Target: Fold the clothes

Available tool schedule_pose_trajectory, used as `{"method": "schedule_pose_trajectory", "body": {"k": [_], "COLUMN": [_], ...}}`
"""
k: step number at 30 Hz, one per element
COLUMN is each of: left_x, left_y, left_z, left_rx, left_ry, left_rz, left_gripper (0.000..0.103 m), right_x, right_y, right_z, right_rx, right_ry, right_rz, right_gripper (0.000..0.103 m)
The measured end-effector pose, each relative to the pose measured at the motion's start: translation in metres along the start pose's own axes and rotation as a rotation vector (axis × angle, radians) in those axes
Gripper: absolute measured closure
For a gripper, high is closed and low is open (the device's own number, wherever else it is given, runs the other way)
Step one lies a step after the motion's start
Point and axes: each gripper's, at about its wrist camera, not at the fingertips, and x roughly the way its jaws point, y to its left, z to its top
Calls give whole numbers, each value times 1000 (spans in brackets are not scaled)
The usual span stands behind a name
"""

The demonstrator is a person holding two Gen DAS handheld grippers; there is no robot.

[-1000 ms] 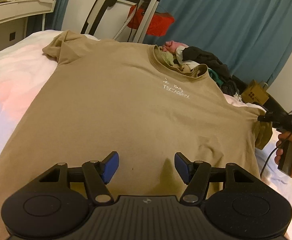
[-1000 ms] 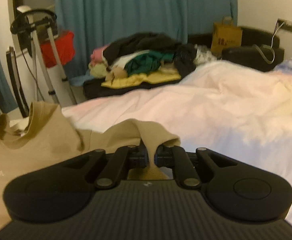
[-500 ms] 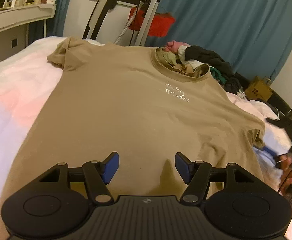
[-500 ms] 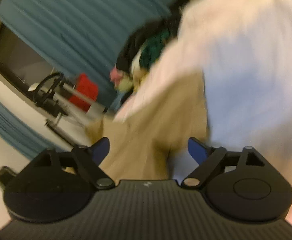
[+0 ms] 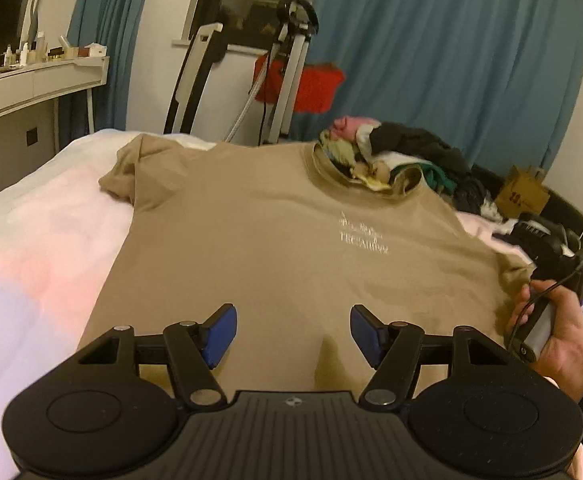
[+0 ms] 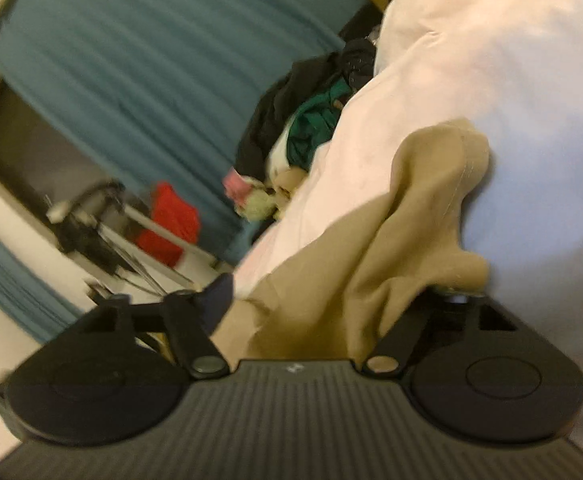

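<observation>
A tan T-shirt (image 5: 271,240) with a small white chest print lies face up and spread flat on the white bed (image 5: 43,232), collar at the far end. My left gripper (image 5: 293,330) hovers open over the shirt's lower part, nothing between its blue pads. A hand (image 5: 559,336) holds my right gripper (image 5: 551,256) at the shirt's right sleeve. In the tilted, blurred right wrist view that gripper (image 6: 331,300) is open. The crumpled tan sleeve (image 6: 411,208) lies between its fingers and covers the right one.
A pile of mixed clothes (image 5: 403,152) sits beyond the collar. Behind it stand a metal frame with a red item (image 5: 315,84) and blue curtains (image 5: 471,60). A white dresser (image 5: 31,84) is at the left and a cardboard bag (image 5: 523,192) at the far right.
My right gripper was shut on the sleeve a second ago; it has opened, let go and rolled sideways. The left gripper stayed open and drew back a little over the hem.
</observation>
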Motion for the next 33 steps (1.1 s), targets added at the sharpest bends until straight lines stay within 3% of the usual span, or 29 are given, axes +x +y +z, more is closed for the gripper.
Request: {"method": "schedule_pose_trajectory", "body": {"k": [2,7,12,17,20,23,25,27,29,31,33], "left_x": [8,15,-7,-37,-51,-55,-57,-56,-51,-44,-40], "left_y": [1,7,17,38,59,73,81,82,80,81,82], "left_z": [2,12,22,31,36,37,37,36,36,34,31], "left_rx": [9,48,67,-20,-68,-78,-82,-72,-60,-69,-78], "left_ry": [28,48,6,-31,-55,-53,-43,-46,-41,-26,-15], "left_rz": [-4,36,61,69,101,116,122,121,124,116,108], "left_gripper": [39,39,37,36,35,34,34,34,34,34,34], "right_x": [4,-26,-61,-48,-19,9,19,23,23,16,-7], "right_y": [7,72,176,260,281,285,282,277,276,278,275], "right_z": [9,10,-29,-124,-191,-235,-245,-242,-235,-226,-216], "right_rx": [-61,-376,-676,-1011,-1168,-1236,-1219,-1166,-1106,-1062,-1020], "right_ry": [6,-64,-158,-130,-40,36,82,134,185,209,233], "right_rz": [-51,-88,-120,-148,-155,-179,-192,-173,-115,-58,11], "right_gripper": [91,92,92,92,91,90,87,74,43,29,25]}}
